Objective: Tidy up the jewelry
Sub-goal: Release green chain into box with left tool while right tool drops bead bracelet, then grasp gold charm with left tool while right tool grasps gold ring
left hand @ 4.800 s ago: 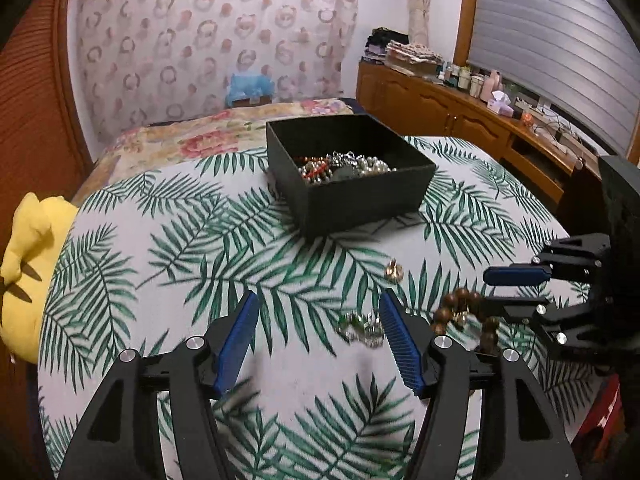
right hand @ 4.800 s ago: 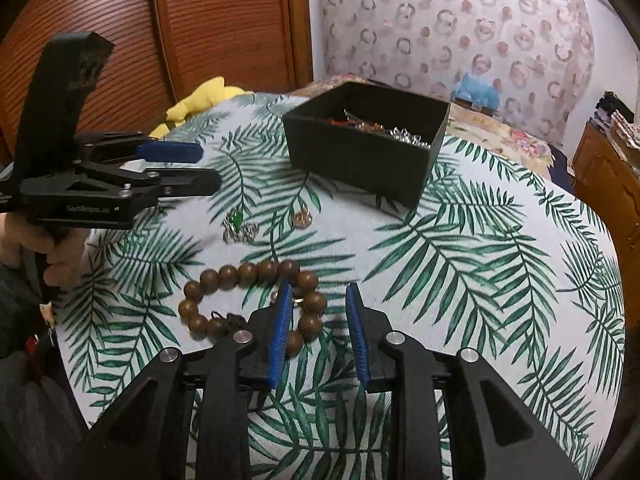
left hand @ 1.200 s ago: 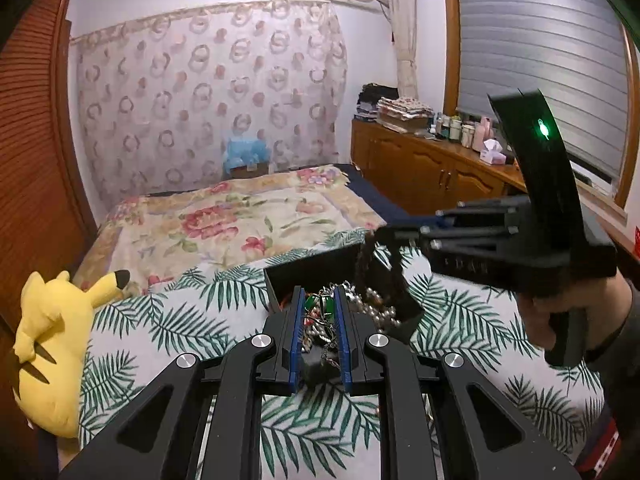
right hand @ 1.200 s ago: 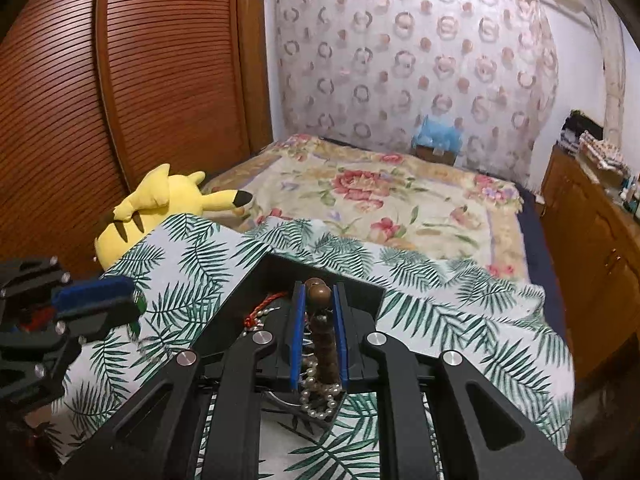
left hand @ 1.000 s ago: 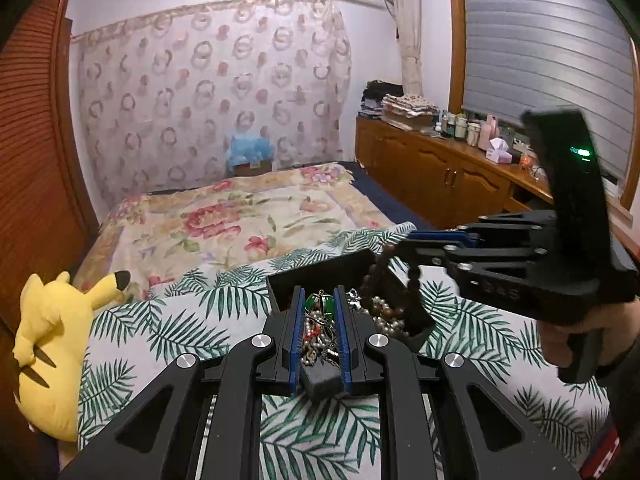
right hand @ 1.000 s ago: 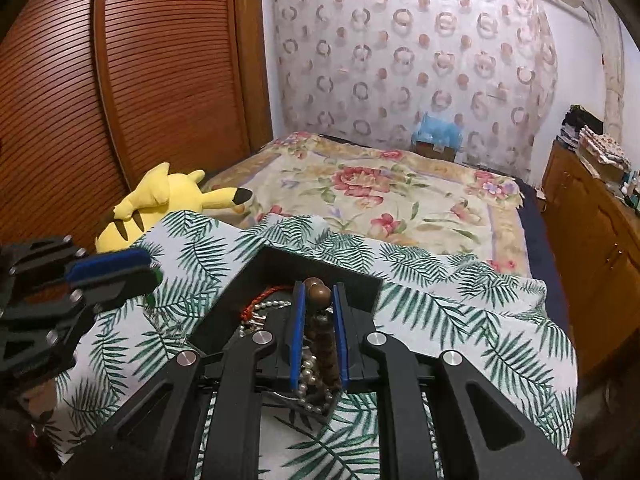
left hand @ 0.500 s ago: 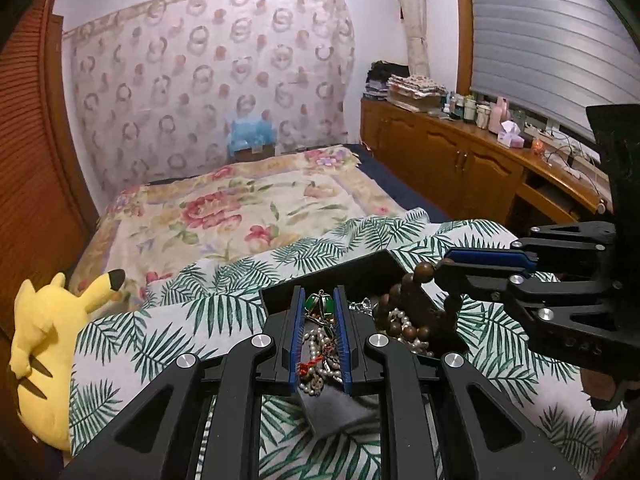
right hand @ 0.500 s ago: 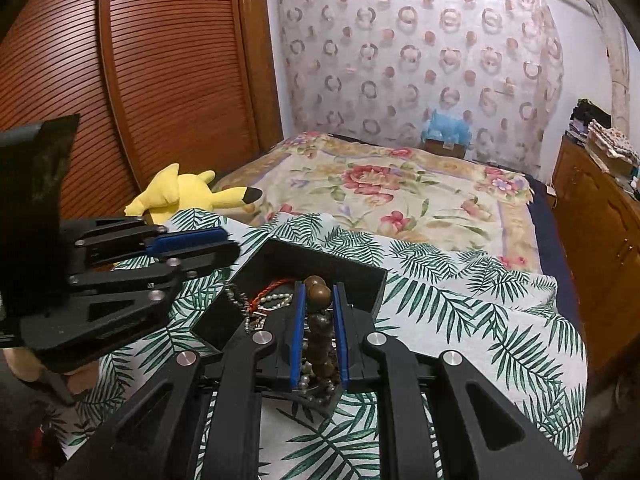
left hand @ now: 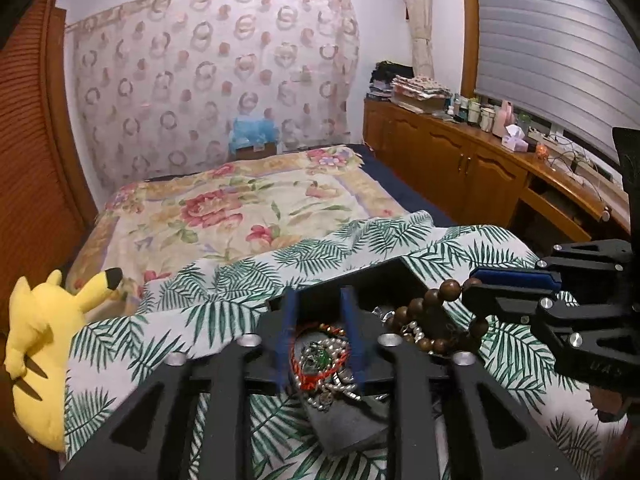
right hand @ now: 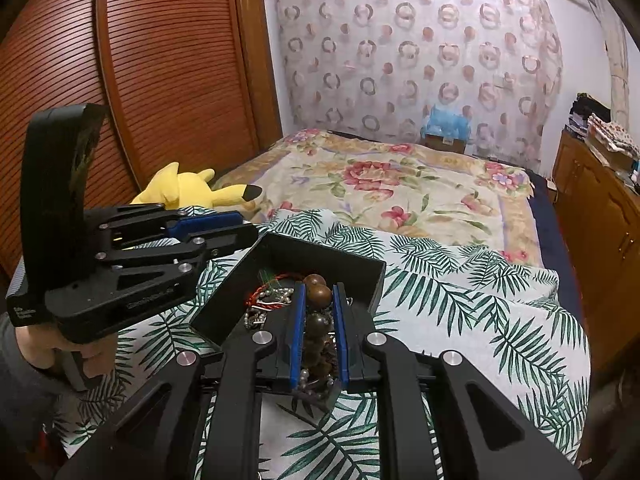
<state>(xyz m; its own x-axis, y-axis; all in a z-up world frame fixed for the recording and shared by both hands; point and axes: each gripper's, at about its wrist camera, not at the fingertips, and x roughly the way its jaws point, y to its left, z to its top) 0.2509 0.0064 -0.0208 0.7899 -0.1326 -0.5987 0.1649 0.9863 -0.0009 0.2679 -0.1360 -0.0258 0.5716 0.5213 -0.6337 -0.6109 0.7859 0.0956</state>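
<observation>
Left hand-held gripper (left hand: pixel 320 312) jaws just parted over black box (left hand: pixel 384 280), right hand-held gripper (right hand: pixel 316 304) clamping wooden bead bracelet (right hand: pixel 318 296)

We had both grippers angled down, side by side. The left gripper (left hand: pixel 319 322) had just been opening its jaws, nothing pinched between them. The right gripper (right hand: pixel 317 320) was clamped tight on the wooden bead bracelet (right hand: pixel 317 297).

We note a palm-leaf cloth (left hand: pixel 132 344) covering the near surface. A yellow plush toy (left hand: pixel 36 344) lies at its left edge, against the slatted wooden wardrobe doors (right hand: pixel 168 64). Beyond: floral bedspread (left hand: pixel 240 208), ring-patterned curtain (left hand: pixel 208 80), blue plush (left hand: pixel 252 130), cluttered wooden sideboard (left hand: pixel 472 160), closed window blind (left hand: pixel 560 52).
</observation>
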